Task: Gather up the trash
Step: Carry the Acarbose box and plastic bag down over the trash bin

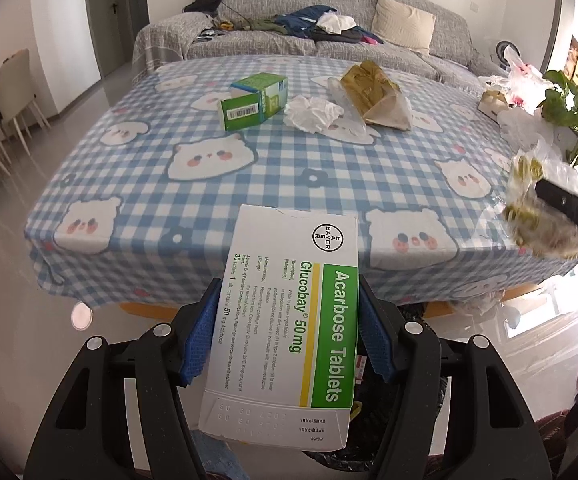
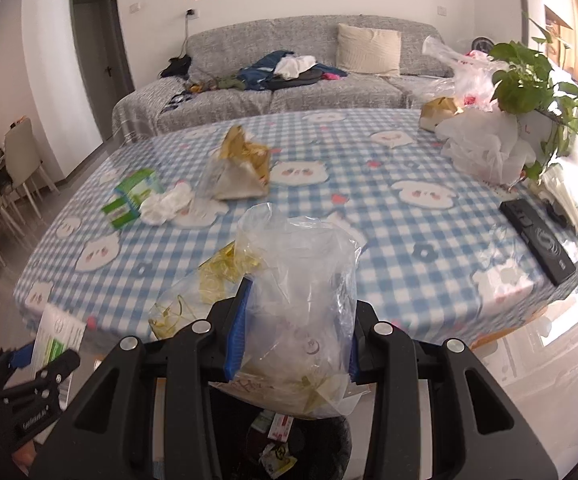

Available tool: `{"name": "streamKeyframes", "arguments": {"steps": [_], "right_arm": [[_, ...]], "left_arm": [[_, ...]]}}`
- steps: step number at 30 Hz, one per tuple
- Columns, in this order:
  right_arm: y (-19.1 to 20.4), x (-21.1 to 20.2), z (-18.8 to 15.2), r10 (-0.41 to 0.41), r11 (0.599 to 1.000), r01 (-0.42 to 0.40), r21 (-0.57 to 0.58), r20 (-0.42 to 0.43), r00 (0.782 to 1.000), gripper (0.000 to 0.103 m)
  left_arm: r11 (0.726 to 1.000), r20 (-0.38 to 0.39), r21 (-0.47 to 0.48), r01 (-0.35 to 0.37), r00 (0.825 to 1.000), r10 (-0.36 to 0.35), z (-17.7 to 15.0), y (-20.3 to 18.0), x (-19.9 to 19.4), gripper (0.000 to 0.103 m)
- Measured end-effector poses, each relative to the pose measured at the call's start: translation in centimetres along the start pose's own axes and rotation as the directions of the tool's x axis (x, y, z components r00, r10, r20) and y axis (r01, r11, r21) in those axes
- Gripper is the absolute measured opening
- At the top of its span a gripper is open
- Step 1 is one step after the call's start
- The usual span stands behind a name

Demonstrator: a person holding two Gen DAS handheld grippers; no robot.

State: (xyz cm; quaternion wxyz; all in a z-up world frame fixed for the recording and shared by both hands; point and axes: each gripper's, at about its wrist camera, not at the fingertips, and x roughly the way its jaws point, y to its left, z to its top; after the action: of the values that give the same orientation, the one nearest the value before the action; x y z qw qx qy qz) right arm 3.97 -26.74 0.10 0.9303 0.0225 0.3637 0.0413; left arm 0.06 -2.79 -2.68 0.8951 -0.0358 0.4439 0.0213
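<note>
Trash held over the bin (image 2: pixel 297 444).
Left tongs (image 1: pixel 287 330) clamp the box (image 1: pixel 289 328); right tongs (image 2: pixel 295 336) grip the bag (image 2: pixel 301 300), directly above the bin.

Bare tablecloth (image 1: pixel 273 184) fills the near table; green box (image 1: pixel 255 100), crumpled tissue (image 1: pixel 313 114) and wrapper (image 1: pixel 377 96) crowd the far side.

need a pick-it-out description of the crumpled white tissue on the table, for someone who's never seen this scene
Start at the table with the blue checked bear-print cloth, in front of the grey sofa. Near its far middle, trash lies in a row: a green and white carton, then the crumpled white tissue, then a clear bag with gold wrapping. The tissue is the only plain white, unprinted, wadded item, touching the bag's near edge.
</note>
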Motion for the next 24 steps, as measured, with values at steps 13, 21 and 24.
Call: {"name": "streamKeyframes", "arguments": {"steps": [13, 21, 24], "right_arm": [[3.2, 1.3, -6.6, 0.037, 0.997, -0.043, -0.057, -0.099, 0.994, 0.036], [3.9, 2.0, -9.6, 0.040, 0.997, -0.052, -0.065, -0.172, 0.984, 0.036], [4.2, 2.8, -10.8, 0.036, 0.997, -0.051, -0.067, -0.201, 0.979, 0.036]], "left_arm": [[0.999, -0.037, -0.041, 0.008, 0.999, -0.010, -2.6, 0.9, 1.2, 0.062], [0.999, -0.047, -0.051, -0.005, 0.999, 0.003, -4.0, 1.5, 2.4, 0.062], [0.999, -0.052, -0.054, -0.006, 0.999, 0.004, -4.5, 1.6, 3.0, 0.062]]}}
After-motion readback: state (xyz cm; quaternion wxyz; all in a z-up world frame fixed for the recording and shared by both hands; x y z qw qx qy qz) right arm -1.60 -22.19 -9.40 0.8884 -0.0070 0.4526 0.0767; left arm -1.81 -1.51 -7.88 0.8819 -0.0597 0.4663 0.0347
